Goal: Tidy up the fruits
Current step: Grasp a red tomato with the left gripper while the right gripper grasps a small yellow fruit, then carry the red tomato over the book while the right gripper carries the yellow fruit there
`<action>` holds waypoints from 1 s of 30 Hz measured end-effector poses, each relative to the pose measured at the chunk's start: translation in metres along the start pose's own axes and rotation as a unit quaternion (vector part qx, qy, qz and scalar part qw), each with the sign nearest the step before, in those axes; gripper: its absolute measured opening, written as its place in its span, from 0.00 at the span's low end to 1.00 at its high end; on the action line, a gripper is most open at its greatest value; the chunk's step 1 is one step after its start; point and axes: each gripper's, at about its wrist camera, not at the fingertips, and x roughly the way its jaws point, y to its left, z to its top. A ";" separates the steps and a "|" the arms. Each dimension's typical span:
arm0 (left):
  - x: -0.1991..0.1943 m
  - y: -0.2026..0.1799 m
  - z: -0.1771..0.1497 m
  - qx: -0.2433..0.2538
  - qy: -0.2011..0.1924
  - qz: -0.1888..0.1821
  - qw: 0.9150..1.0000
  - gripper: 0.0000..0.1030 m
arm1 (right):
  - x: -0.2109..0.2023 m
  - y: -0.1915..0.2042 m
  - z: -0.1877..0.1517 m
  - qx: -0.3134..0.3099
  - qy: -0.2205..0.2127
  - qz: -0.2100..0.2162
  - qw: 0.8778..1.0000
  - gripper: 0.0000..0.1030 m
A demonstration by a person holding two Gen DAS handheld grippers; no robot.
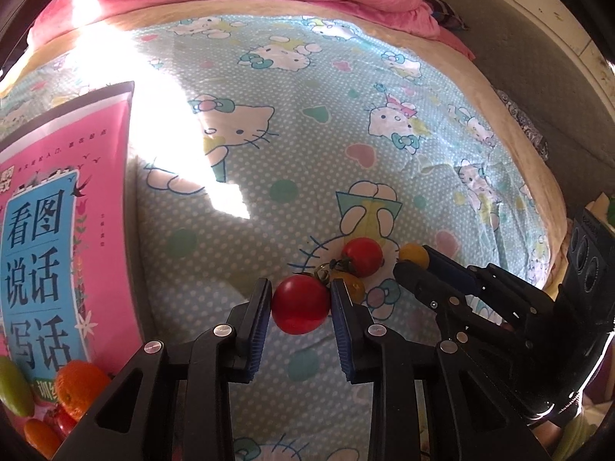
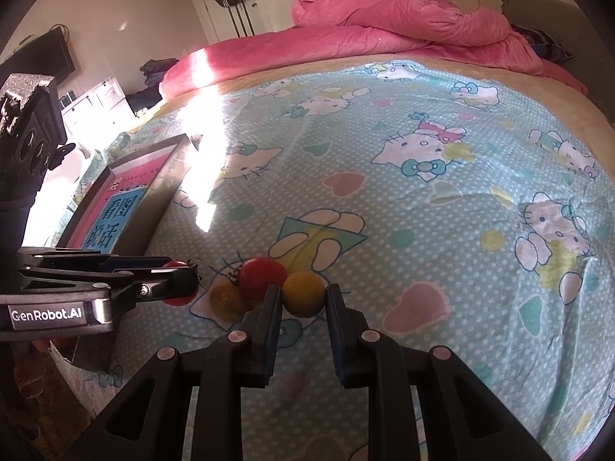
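Two handheld black grippers work a small cluster of cherry tomatoes on a bed spread with a pale blue cartoon-cat sheet (image 1: pixel 307 153), each taking one fruit at a time, apparently to sort them.

The left gripper (image 1: pixel 301 303) has its jaws drawn in on a round red cherry tomato (image 1: pixel 300 304), blue pads pressing either side of it. The right gripper (image 2: pixel 303 299) likewise pinches a round yellow cherry tomato (image 2: pixel 303 294) between its pads.

Two fruits lie loose on the sheet between the grippers: a second red cherry tomato (image 2: pixel 263 277) with its green stem, and a smaller yellow-orange tomato (image 2: pixel 226 301) touching it.

At the bed's left edge sits a pink-covered picture book (image 1: pixel 57 230) in a dark frame or tray; which, the views do not settle. At its near end lie a glossy orange (image 1: pixel 78 388), a green oblong fruit (image 1: pixel 13 388) and other red and orange fruit, suggesting a gathering spot. Each held tomato is likely bound for such a place. A rumpled pink quilt (image 2: pixel 403 27) is heaped at the far end.
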 end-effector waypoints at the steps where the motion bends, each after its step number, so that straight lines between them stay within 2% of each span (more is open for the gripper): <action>1: -0.003 0.001 -0.001 -0.001 -0.003 -0.001 1.000 0.31 | -0.001 0.002 0.000 -0.002 -0.002 0.002 1.000 0.23; 8: -0.033 0.016 -0.004 -0.013 -0.028 0.005 1.000 0.31 | -0.020 0.015 -0.001 -0.018 -0.031 0.023 0.999 0.23; 13: -0.054 0.033 -0.008 -0.032 -0.043 0.012 0.998 0.31 | -0.030 0.026 -0.002 0.000 -0.043 0.062 0.997 0.23; 17: -0.071 0.050 -0.014 -0.049 -0.054 0.018 0.997 0.31 | -0.038 0.041 -0.003 -0.009 -0.051 0.076 0.996 0.23; 21: -0.090 0.068 -0.023 -0.065 -0.067 0.026 0.995 0.31 | -0.043 0.063 -0.004 -0.015 -0.052 0.102 0.993 0.23; 30: -0.122 0.116 -0.049 -0.108 -0.084 0.042 0.990 0.31 | -0.055 0.135 -0.016 -0.083 -0.047 0.153 0.984 0.23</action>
